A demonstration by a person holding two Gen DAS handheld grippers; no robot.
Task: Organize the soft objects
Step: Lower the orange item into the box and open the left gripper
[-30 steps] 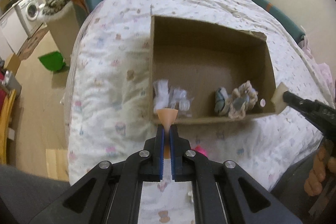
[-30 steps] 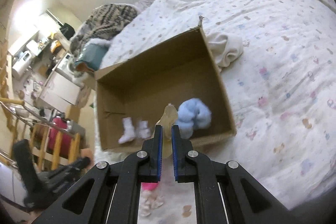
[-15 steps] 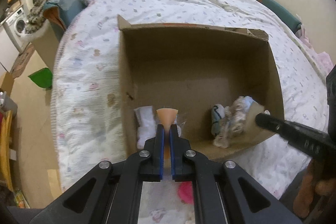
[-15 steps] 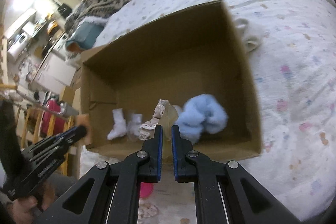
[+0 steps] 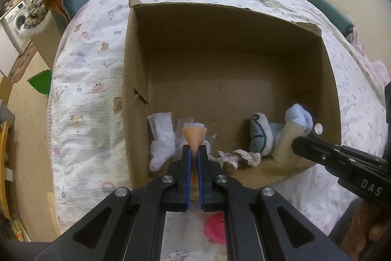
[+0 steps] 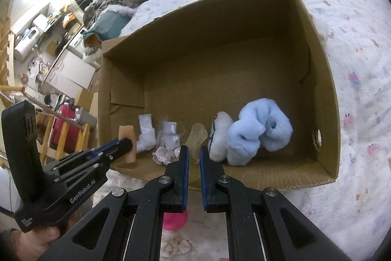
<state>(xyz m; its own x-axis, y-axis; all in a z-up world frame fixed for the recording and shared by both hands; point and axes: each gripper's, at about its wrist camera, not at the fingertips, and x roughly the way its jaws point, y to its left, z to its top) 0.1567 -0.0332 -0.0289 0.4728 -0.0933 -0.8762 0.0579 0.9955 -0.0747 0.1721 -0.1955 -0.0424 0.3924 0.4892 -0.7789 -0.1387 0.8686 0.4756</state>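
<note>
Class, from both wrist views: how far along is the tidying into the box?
Done: blue fluff and white sock lie in the box. In hand: left gripper pinches a peach piece, right gripper a beige piece, both at the near wall. Left: a pink item on the bed.

Both wrist views look down from close above the near edge of the same cardboard box (image 5: 136, 80) (image 6: 325, 94) (left view from its left), sharing its inside

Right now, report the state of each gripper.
Left gripper: closed, nothing held.
Right gripper: closed, nothing held.
</note>
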